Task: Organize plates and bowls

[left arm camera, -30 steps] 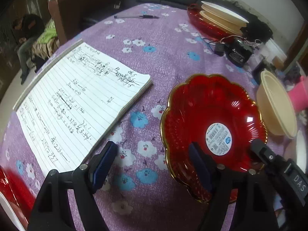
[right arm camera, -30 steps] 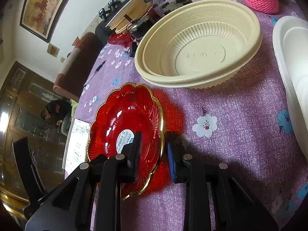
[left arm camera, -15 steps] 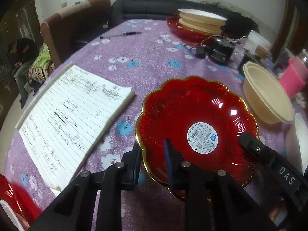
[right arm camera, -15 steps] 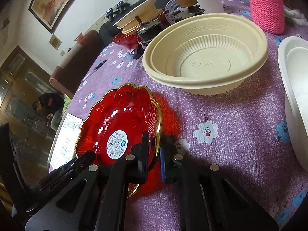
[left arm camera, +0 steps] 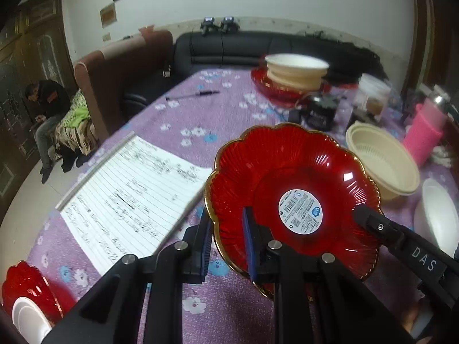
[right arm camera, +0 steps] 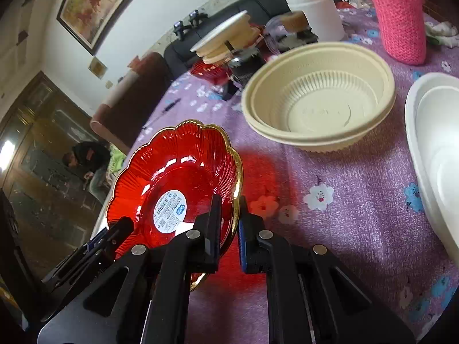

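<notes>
Left gripper: we clamp our left gripper (left arm camera: pixel 228 239) on the near-left rim of the red plate (left arm camera: pixel 289 177); one pad outside, one inside the gold edge
Right gripper: our right gripper (right arm camera: pixel 229 226) pinches the opposite rim of the same plate (right arm camera: pixel 178 172); its jaws are tight on the edge
Change: a second ago our left jaws stood wide beside the plate and the right ones were only nearing the rim; now both bite, and the plate has come up off the purple tablecloth (left arm camera: pixel 229 114), tilted
Meaning: we judge the pick done and the carry begun, likely toward the far stack of cream bowls on a red plate (left arm camera: pixel 295 71) at 12 o'clock
Left view only: the notebook (left arm camera: pixel 129 195) at 9 o'clock; a pen (left arm camera: pixel 195 94) beyond; another red plate with a white dish (left arm camera: pixel 28 295) at 7 o'clock
Right view only: the plate's red glow on the cloth beneath it; the cream bowl (right arm camera: pixel 318 109) at 1 o'clock seen inside; a white dish (right arm camera: pixel 436 149) at 3 o'clock; the pink knitted sleeve (right arm camera: pixel 398 20) behind
</notes>
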Demonstrator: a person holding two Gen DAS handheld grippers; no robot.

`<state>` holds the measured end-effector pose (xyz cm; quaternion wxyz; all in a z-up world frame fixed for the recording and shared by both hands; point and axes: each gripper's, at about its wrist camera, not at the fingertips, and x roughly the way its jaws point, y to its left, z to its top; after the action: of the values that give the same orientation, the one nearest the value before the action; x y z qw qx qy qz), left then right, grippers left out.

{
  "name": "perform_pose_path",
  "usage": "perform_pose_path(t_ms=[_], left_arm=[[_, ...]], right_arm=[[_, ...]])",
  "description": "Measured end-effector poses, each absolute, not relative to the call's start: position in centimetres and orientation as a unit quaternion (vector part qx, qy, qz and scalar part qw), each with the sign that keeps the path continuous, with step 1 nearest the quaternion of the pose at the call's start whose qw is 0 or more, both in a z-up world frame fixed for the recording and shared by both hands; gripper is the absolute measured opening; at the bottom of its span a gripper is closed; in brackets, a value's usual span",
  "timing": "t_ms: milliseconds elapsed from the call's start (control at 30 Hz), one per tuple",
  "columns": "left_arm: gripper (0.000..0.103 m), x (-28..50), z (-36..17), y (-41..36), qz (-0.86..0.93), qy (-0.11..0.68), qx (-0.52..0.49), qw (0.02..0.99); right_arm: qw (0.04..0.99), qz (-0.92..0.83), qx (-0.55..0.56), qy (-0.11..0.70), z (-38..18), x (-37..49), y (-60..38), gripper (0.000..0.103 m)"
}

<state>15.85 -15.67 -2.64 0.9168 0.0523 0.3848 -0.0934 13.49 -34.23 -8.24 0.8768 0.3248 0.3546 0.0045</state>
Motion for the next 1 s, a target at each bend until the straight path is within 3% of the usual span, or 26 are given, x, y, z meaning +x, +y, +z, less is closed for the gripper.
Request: perform_pose_path(t_ms=[1000], left_arm=[[0.018,9.0,3.0,-7.4,-0.038,0.307,0.018,0.951]], right_arm=[[0.902,0.092,0.298,0.299,-1.9,7.9,-25.6,0.010]])
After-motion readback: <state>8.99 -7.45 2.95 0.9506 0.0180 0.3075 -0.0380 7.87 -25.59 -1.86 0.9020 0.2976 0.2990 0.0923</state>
